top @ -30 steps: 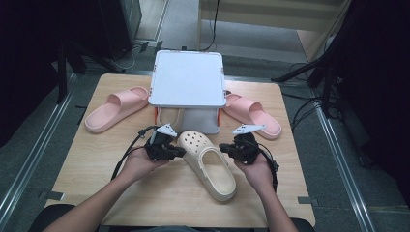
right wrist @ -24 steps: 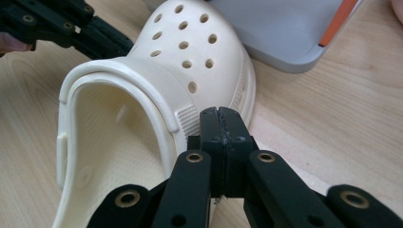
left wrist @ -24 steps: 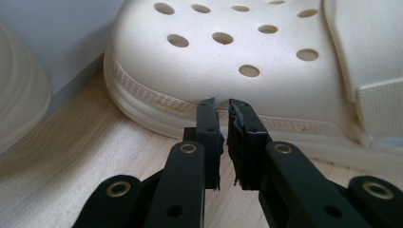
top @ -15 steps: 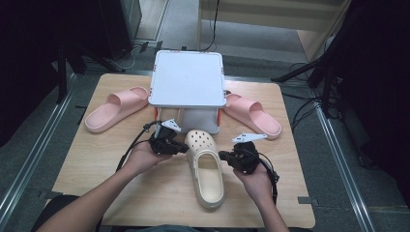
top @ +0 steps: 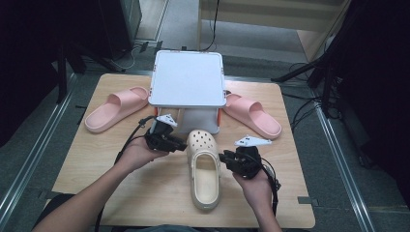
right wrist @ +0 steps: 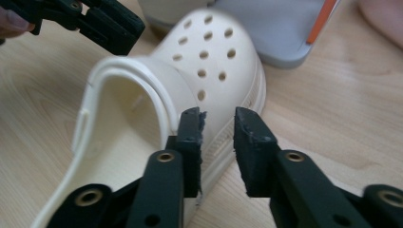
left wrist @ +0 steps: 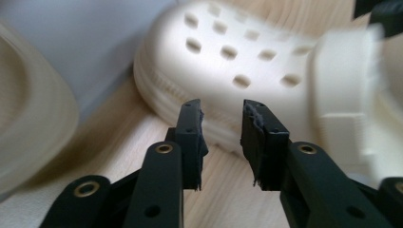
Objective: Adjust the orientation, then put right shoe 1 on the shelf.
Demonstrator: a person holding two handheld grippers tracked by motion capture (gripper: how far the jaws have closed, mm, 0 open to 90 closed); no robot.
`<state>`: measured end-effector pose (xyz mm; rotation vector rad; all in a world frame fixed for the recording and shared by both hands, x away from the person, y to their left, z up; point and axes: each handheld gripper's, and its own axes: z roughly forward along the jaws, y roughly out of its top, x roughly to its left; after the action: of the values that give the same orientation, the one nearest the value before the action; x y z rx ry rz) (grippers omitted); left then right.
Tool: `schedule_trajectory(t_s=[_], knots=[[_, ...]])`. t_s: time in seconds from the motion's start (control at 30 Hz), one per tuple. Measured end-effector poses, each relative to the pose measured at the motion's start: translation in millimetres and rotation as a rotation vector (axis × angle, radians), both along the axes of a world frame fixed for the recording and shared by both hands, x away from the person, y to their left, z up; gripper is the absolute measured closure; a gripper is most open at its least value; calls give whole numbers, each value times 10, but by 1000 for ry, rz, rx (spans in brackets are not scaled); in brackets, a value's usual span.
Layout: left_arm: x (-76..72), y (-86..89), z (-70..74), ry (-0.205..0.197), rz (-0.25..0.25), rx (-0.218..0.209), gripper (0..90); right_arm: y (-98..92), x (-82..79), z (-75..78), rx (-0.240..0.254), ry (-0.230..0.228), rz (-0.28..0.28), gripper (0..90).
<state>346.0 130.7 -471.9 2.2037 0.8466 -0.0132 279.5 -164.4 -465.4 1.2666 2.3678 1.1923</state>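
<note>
Here the cream clog (top: 205, 169), toe far and heel near, is flanked by the left tool (top: 180, 145) and right tool (top: 224, 157), both just opened, nothing gripped.

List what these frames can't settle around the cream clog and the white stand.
- Space under the white stand: high view, its top plate covers it.
- Second cream shoe: left gripper view, cut off by the left edge and blurred.
- Cream clog heel: left gripper view, motion blur smears it.
- Left gripper jaw tips: high view, too small and dark to separate.
</note>
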Motion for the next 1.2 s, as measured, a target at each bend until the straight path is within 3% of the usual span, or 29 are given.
schedule_trajectory(t_s=[0.03, 0.1, 0.23, 0.37, 0.6, 0.73, 0.87, 1.0, 1.1, 1.2], knots=[[-8, 22, 54, -7, -3, 3, 662, -11, -51, 47, 11, -23, -5, 677], [-25, 63, 138, -22, 1, -15, 660, -14, -69, 59, 11, -25, -7, 665], [-10, 147, 292, -31, 16, -29, 657, -8, -159, 57, 46, 0, -3, 609], [37, 263, 454, -40, 30, -53, 677, 39, -226, -1, 36, 10, 9, 565], [124, 388, 694, -62, 54, -67, 700, 77, -185, -80, 14, 37, -1, 548], [202, 422, 834, -93, 60, -50, 724, 94, -148, -119, 10, 38, -9, 547], [283, 493, 1018, -118, 78, -82, 748, 124, -114, -164, 2, 53, -16, 546], [379, 543, 1147, -159, 122, -57, 788, 163, -83, -205, -20, 56, -17, 546], [492, 586, 1170, -154, 151, -48, 845, 156, -69, -238, -2, 72, -33, 557], [572, 614, 1106, -146, 169, -15, 861, 184, -52, -271, -11, 77, -27, 567]])
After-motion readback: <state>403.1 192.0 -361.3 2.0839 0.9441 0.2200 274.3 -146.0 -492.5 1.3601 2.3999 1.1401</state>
